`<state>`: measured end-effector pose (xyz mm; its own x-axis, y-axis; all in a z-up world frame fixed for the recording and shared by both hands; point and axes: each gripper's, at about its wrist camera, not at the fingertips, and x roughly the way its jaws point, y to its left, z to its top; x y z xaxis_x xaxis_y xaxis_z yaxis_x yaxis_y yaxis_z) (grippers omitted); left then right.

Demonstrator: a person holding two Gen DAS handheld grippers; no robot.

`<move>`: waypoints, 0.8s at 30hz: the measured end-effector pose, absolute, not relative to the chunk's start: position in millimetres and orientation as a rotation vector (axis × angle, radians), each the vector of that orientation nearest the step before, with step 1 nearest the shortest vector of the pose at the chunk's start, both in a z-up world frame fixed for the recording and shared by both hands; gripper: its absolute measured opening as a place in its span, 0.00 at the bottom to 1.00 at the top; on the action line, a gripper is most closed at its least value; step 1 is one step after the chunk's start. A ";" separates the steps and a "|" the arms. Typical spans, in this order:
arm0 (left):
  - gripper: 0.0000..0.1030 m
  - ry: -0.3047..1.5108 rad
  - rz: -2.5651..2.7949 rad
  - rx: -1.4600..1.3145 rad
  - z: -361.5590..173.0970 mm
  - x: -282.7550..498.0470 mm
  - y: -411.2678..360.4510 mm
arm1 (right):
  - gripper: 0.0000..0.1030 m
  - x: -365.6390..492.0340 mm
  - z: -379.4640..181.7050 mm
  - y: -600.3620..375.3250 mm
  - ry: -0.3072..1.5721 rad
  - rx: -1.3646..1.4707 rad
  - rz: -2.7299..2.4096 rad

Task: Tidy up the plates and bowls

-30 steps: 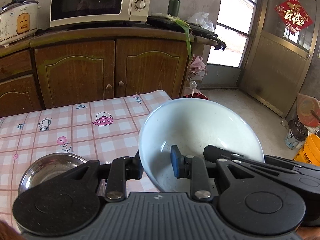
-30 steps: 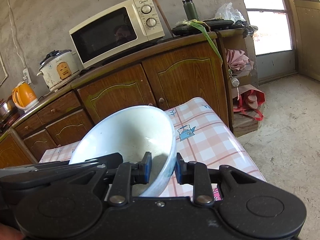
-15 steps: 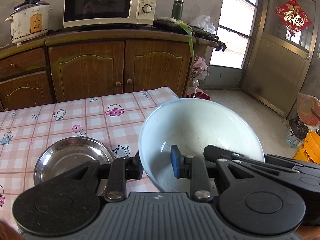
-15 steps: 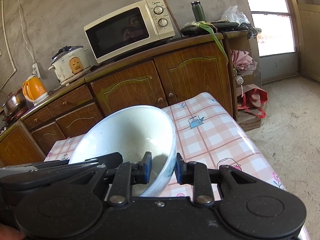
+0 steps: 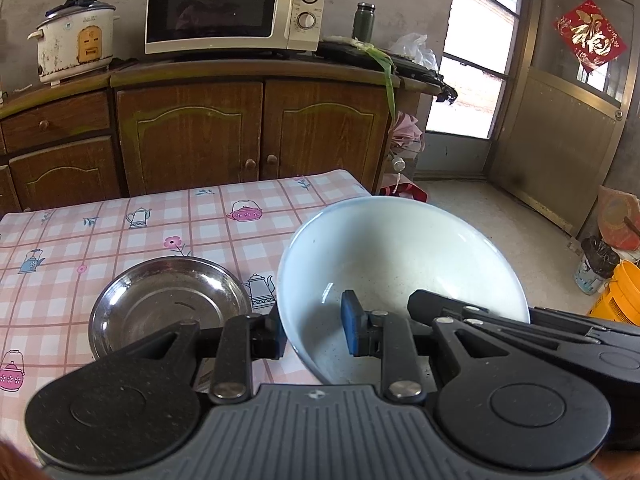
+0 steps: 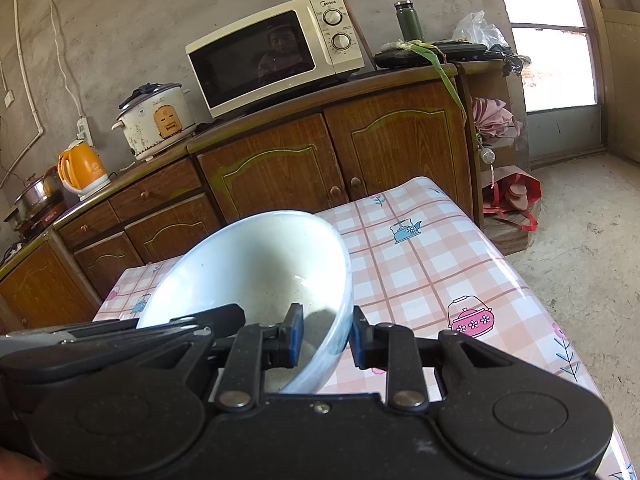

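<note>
The word "Midea" is printed at the top of the cream microwave's (image 5: 236, 6) control panel, and a red diamond paper (image 5: 590, 36) on the door (image 5: 560, 128) bears a gold Chinese character.

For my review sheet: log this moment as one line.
left gripper: shut on white bowl | right gripper: shut on bowl's opposite rim | steel dish: on table

Left gripper (image 5: 312, 330) jaws clamped on white bowl (image 5: 400, 264) rim — steel bowl (image 5: 168, 304) beside it, checked tablecloth (image 5: 120, 236)
</note>
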<state>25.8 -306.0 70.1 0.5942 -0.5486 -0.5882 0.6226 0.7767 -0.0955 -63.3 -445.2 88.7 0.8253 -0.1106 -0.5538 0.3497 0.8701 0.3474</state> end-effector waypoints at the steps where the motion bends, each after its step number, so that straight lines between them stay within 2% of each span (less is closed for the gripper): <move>1: 0.26 0.637 -0.681 0.126 70.3 24.9 -305.8 | 0.30 -64.3 88.7 -444.6 0.549 0.456 -0.252; 24: 0.26 0.642 -0.674 0.134 64.4 15.1 -291.8 | 0.31 -74.1 81.5 -431.7 0.564 0.453 -0.238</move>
